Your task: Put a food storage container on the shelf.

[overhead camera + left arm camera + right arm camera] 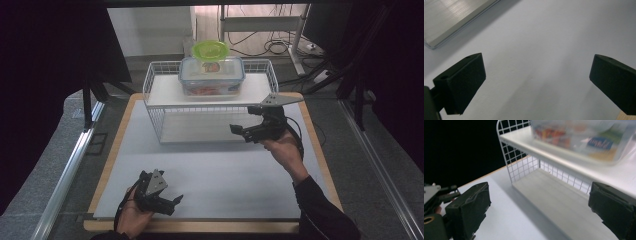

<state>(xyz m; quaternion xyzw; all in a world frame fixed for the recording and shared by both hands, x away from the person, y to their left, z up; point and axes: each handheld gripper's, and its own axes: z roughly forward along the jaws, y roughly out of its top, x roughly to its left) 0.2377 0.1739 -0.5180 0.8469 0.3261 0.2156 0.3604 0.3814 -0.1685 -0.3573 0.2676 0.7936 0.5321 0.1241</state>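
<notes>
two shelves make up the white wire rack [159,87] standing at the far middle of the table [210,175], and it is the biggest thing here. on its upper shelf sits a clear lidded food container [212,75], long axis running left to right across the rack, with a green lid or bowl [210,49] just behind it. the lower shelf [554,197] is bare. the right gripper [245,132] hangs just in front of the rack's right end, jaws spread wide with nothing between them, aimed leftward along the rack front. from it the container lies up and away, on the shelf above, as the right gripper view shows it [584,137]. the left gripper [172,202] rests low at the near left of the table, jaws also apart and empty, well away from the rack. so the right hand is clearly the nearer one, and reaching the container would likely mean lifting and turning toward the top shelf.
</notes>
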